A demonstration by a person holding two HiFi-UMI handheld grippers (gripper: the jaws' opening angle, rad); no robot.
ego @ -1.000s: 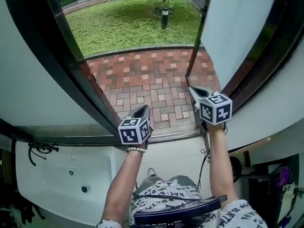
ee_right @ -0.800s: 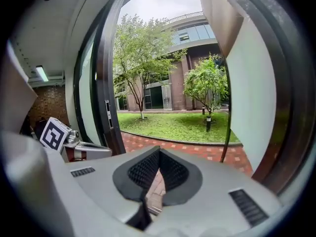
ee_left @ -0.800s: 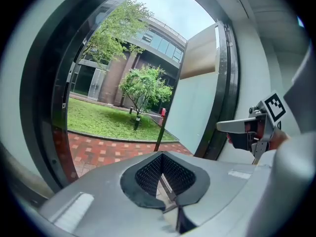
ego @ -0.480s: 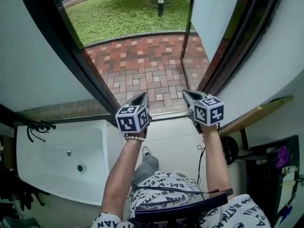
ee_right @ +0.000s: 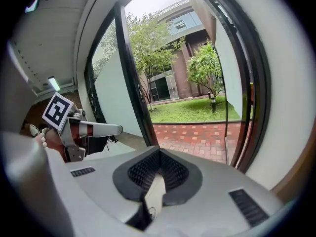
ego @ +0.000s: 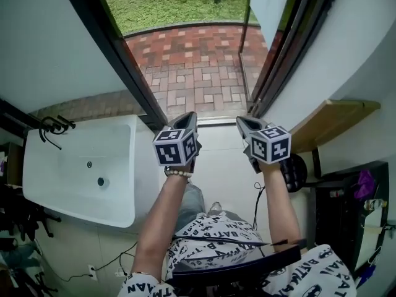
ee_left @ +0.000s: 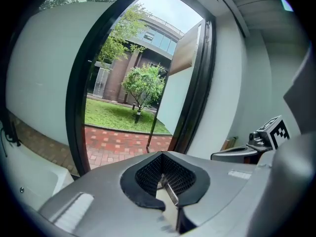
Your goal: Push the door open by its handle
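Progress: The door [ego: 269, 5] stands wide open, swung outward past the threshold [ego: 210, 121]. The push looks done, and little seems left except to let go of the job or walk through.
Door: A pale panel in a dark frame, angled away from the threshold on its right-hand side. It hangs over the brick paving [ego: 198, 67], with a lawn [ego: 173, 2] farther out.
Handle: A slim dark bar [ee_left: 154, 127] runs down the panel's near edge and is likely the handle. Neither gripper touches it.
Left gripper: The left gripper [ego: 187, 119] is held on the indoor side of the threshold, pointing out through the opening. Its fingers are closed together with nothing between them.
Right gripper: The right gripper [ego: 244, 124] is near its partner, also just inside the threshold, with its fingers pressed shut and empty.
Indoors: A white basin [ego: 80, 172] sits left of the threshold.
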